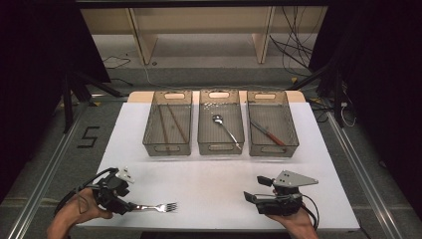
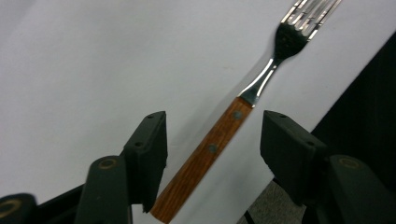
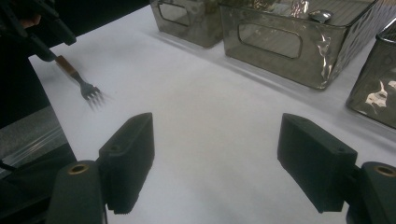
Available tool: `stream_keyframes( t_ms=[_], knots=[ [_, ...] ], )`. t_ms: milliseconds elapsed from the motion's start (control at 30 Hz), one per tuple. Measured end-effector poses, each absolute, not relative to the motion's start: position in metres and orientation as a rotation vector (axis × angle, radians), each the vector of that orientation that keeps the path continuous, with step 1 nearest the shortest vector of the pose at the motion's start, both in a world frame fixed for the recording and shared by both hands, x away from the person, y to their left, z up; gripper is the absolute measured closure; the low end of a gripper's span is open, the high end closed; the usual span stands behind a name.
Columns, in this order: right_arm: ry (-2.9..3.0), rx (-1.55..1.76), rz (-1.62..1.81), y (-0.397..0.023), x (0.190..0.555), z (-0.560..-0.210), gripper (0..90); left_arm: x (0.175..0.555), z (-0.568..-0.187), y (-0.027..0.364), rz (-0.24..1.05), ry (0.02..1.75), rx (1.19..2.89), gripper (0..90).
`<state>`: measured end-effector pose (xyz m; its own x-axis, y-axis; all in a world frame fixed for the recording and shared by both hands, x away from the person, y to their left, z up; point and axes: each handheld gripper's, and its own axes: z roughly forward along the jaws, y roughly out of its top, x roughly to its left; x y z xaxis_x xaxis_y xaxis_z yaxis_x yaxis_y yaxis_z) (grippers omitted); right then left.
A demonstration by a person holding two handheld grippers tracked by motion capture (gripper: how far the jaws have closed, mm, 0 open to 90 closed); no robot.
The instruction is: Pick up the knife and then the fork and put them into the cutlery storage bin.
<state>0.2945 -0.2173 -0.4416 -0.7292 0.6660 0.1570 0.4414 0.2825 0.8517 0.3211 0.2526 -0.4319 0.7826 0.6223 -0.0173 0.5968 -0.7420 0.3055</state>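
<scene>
**Fork lies at the table's near edge between open jaws**

Fork (image 1: 155, 207), wooden-handled with steel tines, lies flat on the white table (image 1: 214, 184) close to its near edge, at the person's left. The left gripper (image 1: 130, 208) stands over the handle end with its jaws parted on either side of the wood; in the left gripper view the fork (image 2: 219, 140) runs up between them, and neither pad presses on it. Nothing is gripped, then: the handle merely sits in the gap, a position that would suit either a pickup or a release, and the frames do not say which. The right gripper (image 1: 251, 197) rests low at the near right of the table, its jaws wide apart and empty, with bare tabletop between them in its own view; it appears to be waiting, well clear of the fork (image 3: 79, 79).

Farther back, three clear plastic bins stand side by side in a row across the middle of the table, evidently one for each kind of utensil. The left bin (image 1: 168, 144) holds chopsticks (image 1: 171, 124), two thin brown sticks as far as can be told. The middle bin (image 1: 221, 145) holds one spoon (image 1: 225, 128). The right bin (image 1: 273, 147) holds one knife (image 1: 267, 133) with a reddish handle. No bin holds a fork, so the sorting looks unfinished for this single piece.
</scene>
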Motion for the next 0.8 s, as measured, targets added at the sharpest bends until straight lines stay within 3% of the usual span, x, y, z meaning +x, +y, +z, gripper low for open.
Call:
stream_keyframes(
  t_ms=[233,400,800],
  knots=[
    [2.321,1.024,1.426,-0.218,0.295,-0.442,28.1,0.32,-0.442,0.236,0.082,0.838,2.798,31.0],
    [2.322,1.026,1.428,-0.218,0.295,-0.442,28.1,0.324,-0.452,0.23,0.074,0.808,2.85,29.7],
    [2.326,1.027,1.425,-0.217,0.295,-0.442,28.1,0.328,-0.459,0.225,0.042,0.729,2.91,51.6]
  ],
)
